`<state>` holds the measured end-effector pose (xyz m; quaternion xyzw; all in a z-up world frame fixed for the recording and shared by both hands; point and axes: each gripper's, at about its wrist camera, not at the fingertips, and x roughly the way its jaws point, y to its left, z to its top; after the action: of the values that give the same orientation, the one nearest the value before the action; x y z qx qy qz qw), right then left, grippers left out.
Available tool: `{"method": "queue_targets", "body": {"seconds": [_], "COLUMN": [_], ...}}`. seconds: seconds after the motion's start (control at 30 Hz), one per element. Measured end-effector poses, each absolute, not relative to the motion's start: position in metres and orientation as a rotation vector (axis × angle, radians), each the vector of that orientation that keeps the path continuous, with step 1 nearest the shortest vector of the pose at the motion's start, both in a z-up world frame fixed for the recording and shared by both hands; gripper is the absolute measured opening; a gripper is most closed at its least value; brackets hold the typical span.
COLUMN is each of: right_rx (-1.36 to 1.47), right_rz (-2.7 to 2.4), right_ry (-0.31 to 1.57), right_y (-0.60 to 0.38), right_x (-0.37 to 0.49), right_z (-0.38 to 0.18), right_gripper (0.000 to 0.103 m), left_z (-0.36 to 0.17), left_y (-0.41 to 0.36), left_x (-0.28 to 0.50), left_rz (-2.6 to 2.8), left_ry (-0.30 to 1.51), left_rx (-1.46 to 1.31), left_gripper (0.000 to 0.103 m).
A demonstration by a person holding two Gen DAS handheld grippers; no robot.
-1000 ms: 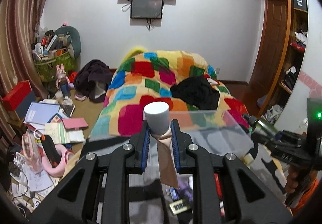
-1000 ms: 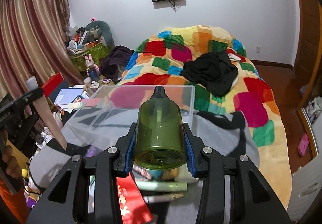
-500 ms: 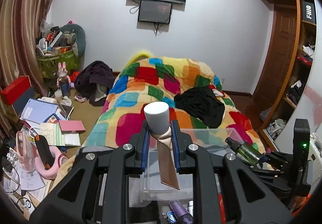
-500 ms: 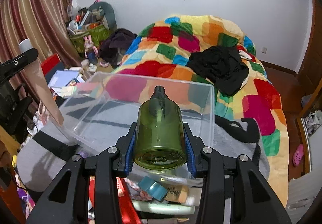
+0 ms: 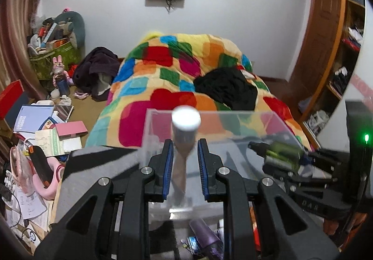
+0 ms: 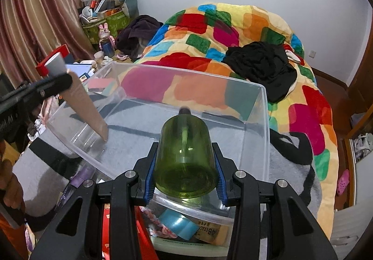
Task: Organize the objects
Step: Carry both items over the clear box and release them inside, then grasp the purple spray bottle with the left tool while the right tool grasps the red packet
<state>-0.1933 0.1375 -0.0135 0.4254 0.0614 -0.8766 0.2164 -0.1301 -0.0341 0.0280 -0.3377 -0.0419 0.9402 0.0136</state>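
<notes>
Clear plastic storage bin [image 6: 261, 106] sits on grey and black blanket [image 6: 289, 162], in front of patchwork quilt [image 6: 233, 26]. Black garment [image 6: 261, 68] lies on quilt, behind bin. Green translucent bottle [image 6: 185, 155] sits between right gripper [image 6: 185, 181] fingers, over bin's near edge. White-capped beige tube [image 6: 81, 101] reaches down into bin's left side, between left gripper [image 5: 185, 170] fingers.

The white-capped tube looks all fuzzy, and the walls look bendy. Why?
Left wrist view: the tube and green bottle are smeared by motion blur, while the bed stays sharp. Both views: the fisheye lens curves walls and darkens corners. Right wrist view: the bottle looks crisp.
</notes>
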Motion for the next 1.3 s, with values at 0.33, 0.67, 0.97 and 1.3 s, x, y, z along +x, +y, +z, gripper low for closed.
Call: {"method": "queue_targets", "body": {"seconds": [0.33,0.67,0.97,1.3], "right_rx": [1.145,1.066,1.082,1.145], "right_rz": [-2.444,-2.472,-2.408,-2.279], "right_ry": [0.215,0.196,0.144,0.242], "right_y": [0.139,0.156,0.163,0.133], "right_x": [-0.182,-0.15,-0.121,-0.106], "right_z": [-0.006,0.013,0.006,-0.028], "right_gripper": [0.045,0.061,0.071,0.073], "left_z": [0.023,0.034,0.004,-0.03], "left_y": [-0.023,-0.022,-0.009,-0.009], "left_x": [-0.114,-0.087,-0.069,-0.059], "left_rz": [2.876,2.885,2.812,2.742], "left_ry": [-0.061,-0.038,-0.026,-0.101], "left_rx": [-1.098,-1.071,-1.19,-1.295], "left_gripper": [0.028,0.061,0.074,0.061]}}
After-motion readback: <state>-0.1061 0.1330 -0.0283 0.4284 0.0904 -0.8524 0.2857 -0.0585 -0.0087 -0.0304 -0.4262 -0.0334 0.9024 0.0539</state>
